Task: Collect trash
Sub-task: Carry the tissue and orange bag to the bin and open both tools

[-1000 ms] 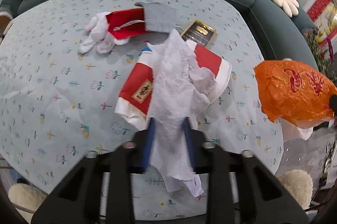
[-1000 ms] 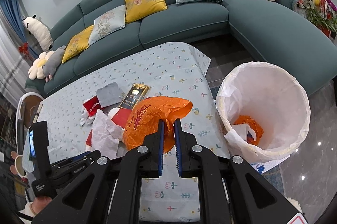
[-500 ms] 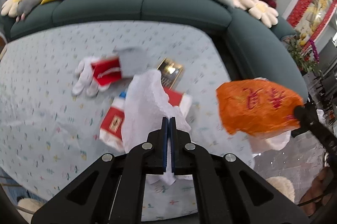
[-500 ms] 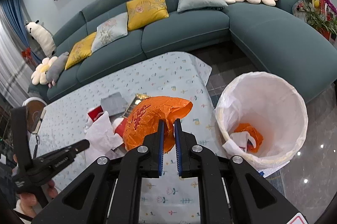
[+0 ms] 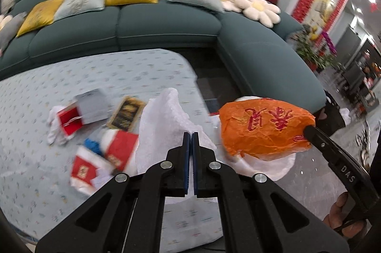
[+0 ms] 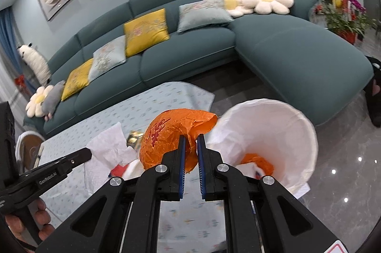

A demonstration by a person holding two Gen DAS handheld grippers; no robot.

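My left gripper [image 5: 190,134] is shut on a crumpled white paper tissue [image 5: 164,124], which hangs above the flowered tablecloth [image 5: 142,72]. My right gripper [image 6: 189,137] is shut on a crinkled orange plastic bag [image 6: 164,134] with red characters, held in the air beside the rim of the white-lined trash bin [image 6: 285,124]. The bin holds another orange bag [image 6: 260,162] and white paper. On the table lie two red-and-white packs [image 5: 83,169], a red box under a grey card [image 5: 91,105] and a black-and-gold box [image 5: 126,113]. The left wrist view shows the orange bag [image 5: 262,129] at right.
A teal corner sofa [image 6: 297,50] with yellow and grey cushions, flower pillows and a red plush toy wraps behind the table and bin. Glossy grey floor [image 6: 345,157] lies right of the bin. Potted plants [image 6: 345,19] stand at far right. A person's hands hold both grippers.
Both grippers rose and swung right toward the bin. The left jaws closed tight on the tissue and lifted it off the table. The orange bag travelled with the right gripper.
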